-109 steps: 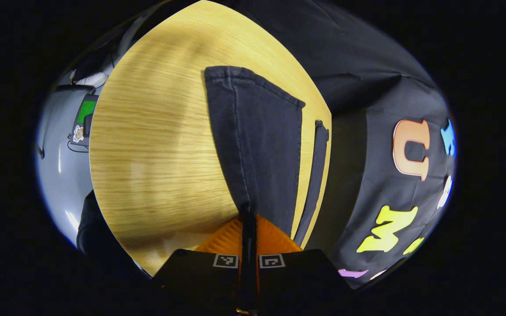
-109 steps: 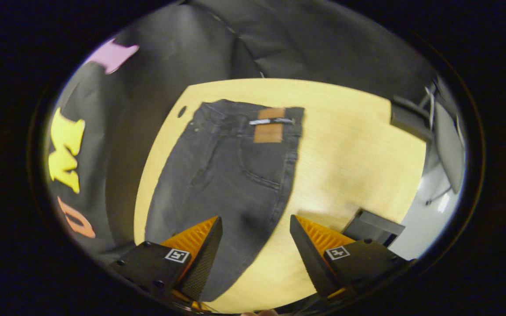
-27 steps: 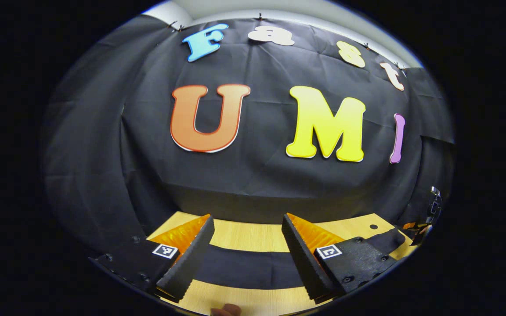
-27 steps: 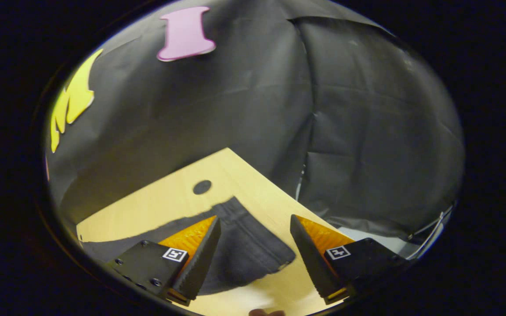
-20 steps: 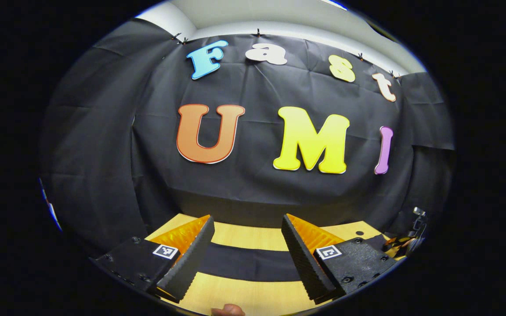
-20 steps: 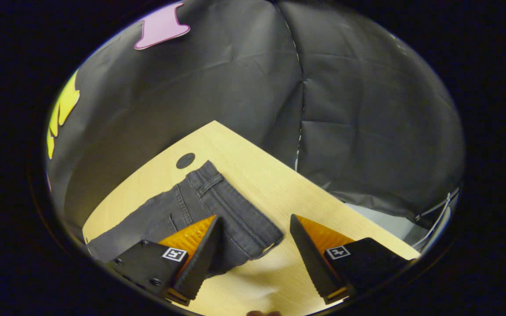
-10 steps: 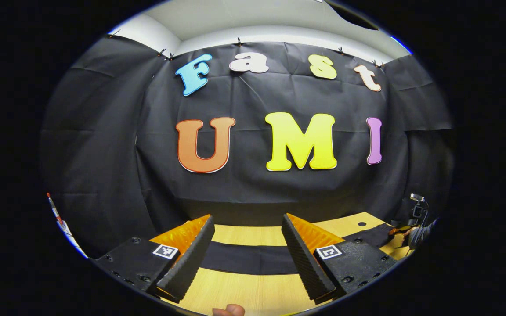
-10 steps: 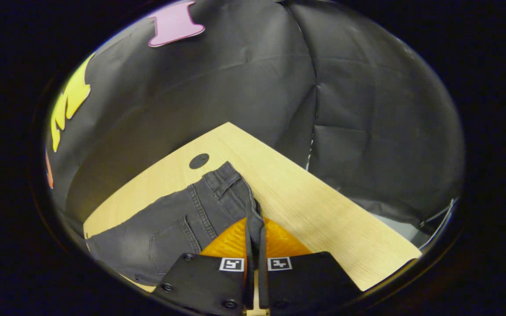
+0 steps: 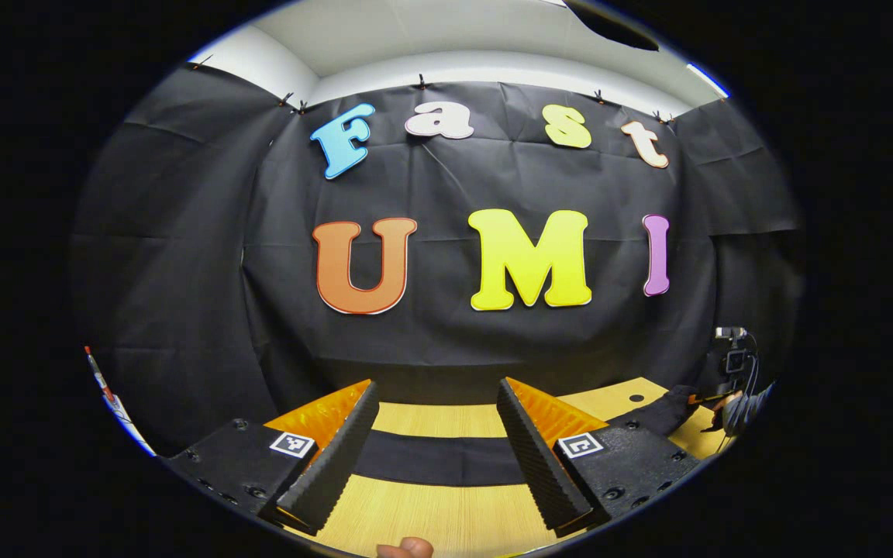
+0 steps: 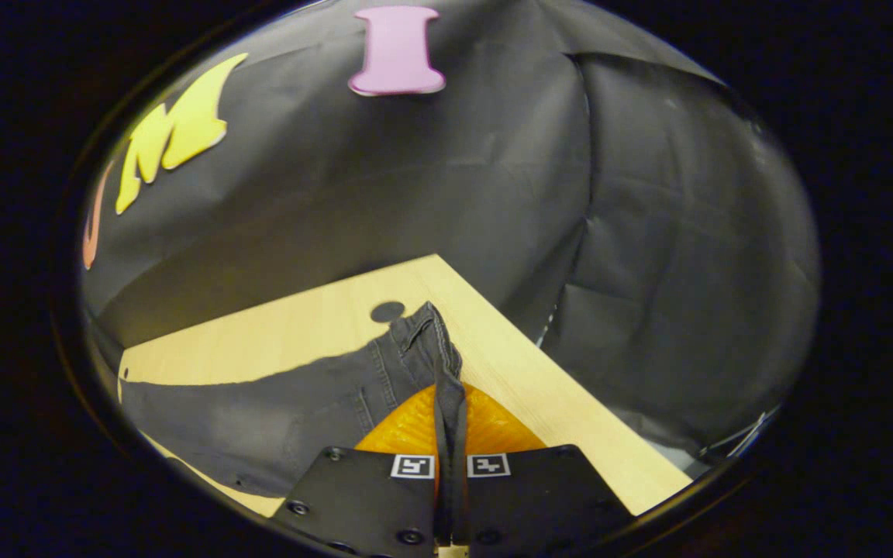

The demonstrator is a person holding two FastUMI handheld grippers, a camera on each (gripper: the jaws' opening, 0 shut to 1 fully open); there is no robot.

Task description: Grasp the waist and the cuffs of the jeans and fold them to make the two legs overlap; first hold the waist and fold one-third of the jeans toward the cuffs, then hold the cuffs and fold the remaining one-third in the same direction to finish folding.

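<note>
One pair of jeans lies flat on the worktop, waist corner pinched in the closed right hand-held gripper, left hand-held gripper hovering wide open, empty; one-corner lift risks a skewed, sagging fold.

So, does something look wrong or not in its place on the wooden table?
Nothing stands out. The dark grey denim jeans lie flat on the light wooden table, except the waist edge, pinched in the shut right claw. The left claw hangs open above the jeans.
</note>
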